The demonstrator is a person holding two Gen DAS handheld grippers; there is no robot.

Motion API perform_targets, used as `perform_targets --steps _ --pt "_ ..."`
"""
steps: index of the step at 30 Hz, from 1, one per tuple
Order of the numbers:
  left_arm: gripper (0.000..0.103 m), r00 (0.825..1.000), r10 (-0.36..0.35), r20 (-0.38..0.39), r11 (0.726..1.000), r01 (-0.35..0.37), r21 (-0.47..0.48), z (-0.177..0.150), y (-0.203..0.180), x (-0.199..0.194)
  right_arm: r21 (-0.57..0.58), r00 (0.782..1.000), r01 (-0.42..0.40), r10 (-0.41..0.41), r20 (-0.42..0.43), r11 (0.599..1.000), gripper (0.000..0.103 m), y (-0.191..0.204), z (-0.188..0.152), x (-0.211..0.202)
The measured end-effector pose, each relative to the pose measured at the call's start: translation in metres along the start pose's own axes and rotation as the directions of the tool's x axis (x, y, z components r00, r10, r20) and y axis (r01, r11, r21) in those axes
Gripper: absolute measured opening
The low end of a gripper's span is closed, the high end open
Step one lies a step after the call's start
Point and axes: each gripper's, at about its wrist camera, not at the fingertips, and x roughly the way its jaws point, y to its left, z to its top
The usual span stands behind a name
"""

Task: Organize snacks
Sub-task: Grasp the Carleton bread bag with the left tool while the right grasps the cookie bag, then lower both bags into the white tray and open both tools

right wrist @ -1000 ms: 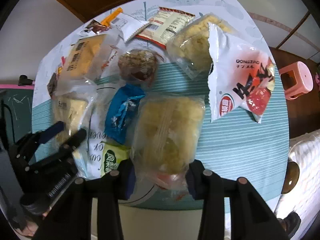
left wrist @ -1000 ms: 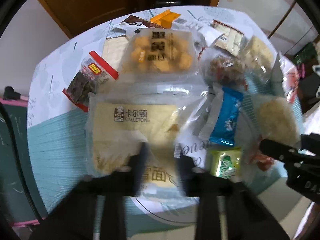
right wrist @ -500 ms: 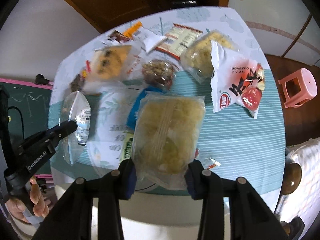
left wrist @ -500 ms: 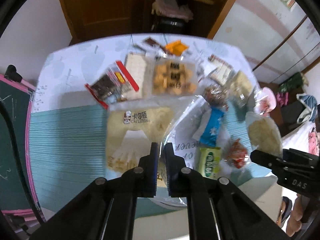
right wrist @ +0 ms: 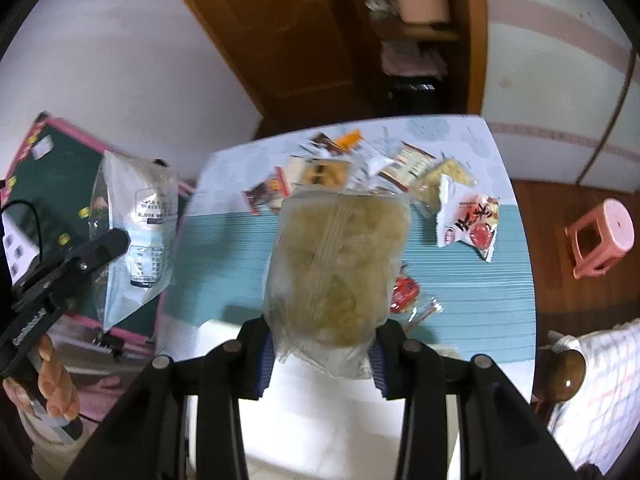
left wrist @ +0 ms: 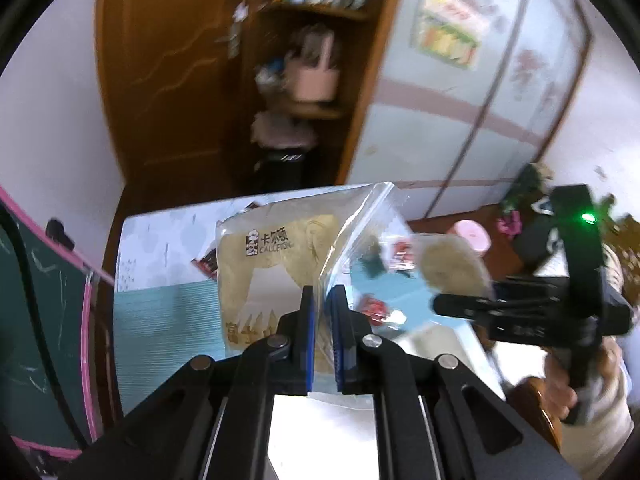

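In the left wrist view my left gripper (left wrist: pixel 322 320) is shut on the clear edge of a Calleton bread bag (left wrist: pixel 272 264), which hangs above the table. In the right wrist view my right gripper (right wrist: pixel 322 356) is shut on a clear bag of pale yellow snacks (right wrist: pixel 340 260), also held up off the teal striped table (right wrist: pixel 460 300). Each gripper shows in the other's view: the right gripper (left wrist: pixel 440 305) with its yellow bag (left wrist: pixel 452 268), and the left gripper (right wrist: pixel 116 240) with the bread bag (right wrist: pixel 136 236) turned label side out. Hands hold both handles.
Several snack packs lie at the table's far side (right wrist: pixel 320 172), a red and white bag (right wrist: pixel 472 224) at the right, small red packets (right wrist: pixel 404 292) nearer. A pink stool (right wrist: pixel 600 236) stands right, a pink-framed chalkboard (right wrist: pixel 60 168) left, a wooden shelf (left wrist: pixel 304 80) behind.
Both grippers have risen and tilted up, lifting their bags off the table. The left jaws closed on the bread bag's edge. The table now looks smaller and farther below.
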Motion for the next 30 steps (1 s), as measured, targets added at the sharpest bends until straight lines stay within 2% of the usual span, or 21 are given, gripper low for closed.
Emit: perform_targets --steps 5,9,11,16,18,23,30 --pt "0.005 0.994 -0.098 0.038 0.994 0.096 0.052 -0.038 -0.024 -0.055 -0.055 0.998 -0.027 0.030 0.052 0.998 0.039 0.020 -0.040 -0.036" --pt "0.005 0.988 -0.152 0.038 0.987 0.150 0.058 -0.075 -0.036 -0.066 -0.072 0.996 -0.007 0.014 0.092 0.997 0.039 0.030 -0.078 -0.049" --pt "0.005 0.990 -0.138 0.035 0.988 0.136 0.070 -0.095 -0.043 -0.061 -0.072 0.992 0.032 -0.023 0.124 0.997 0.039 0.031 -0.096 -0.050" --pt "0.005 1.000 0.006 0.029 0.987 -0.010 0.160 -0.132 -0.061 -0.030 -0.048 0.984 0.044 -0.035 0.174 0.998 0.039 0.031 -0.132 -0.045" --pt "0.005 1.000 0.022 -0.004 0.988 -0.021 0.153 -0.139 -0.061 -0.016 -0.041 0.987 0.044 -0.037 0.157 0.998 0.039 0.030 -0.141 -0.036" --pt "0.006 0.994 0.045 -0.099 0.992 -0.033 0.121 -0.156 -0.055 0.023 -0.051 0.983 0.151 -0.145 0.112 0.987 0.039 0.027 -0.151 -0.009" --pt "0.007 0.982 0.031 -0.188 0.998 -0.021 0.059 -0.167 -0.045 0.054 -0.024 0.987 0.160 -0.160 0.001 0.987 0.040 0.014 -0.157 0.027"
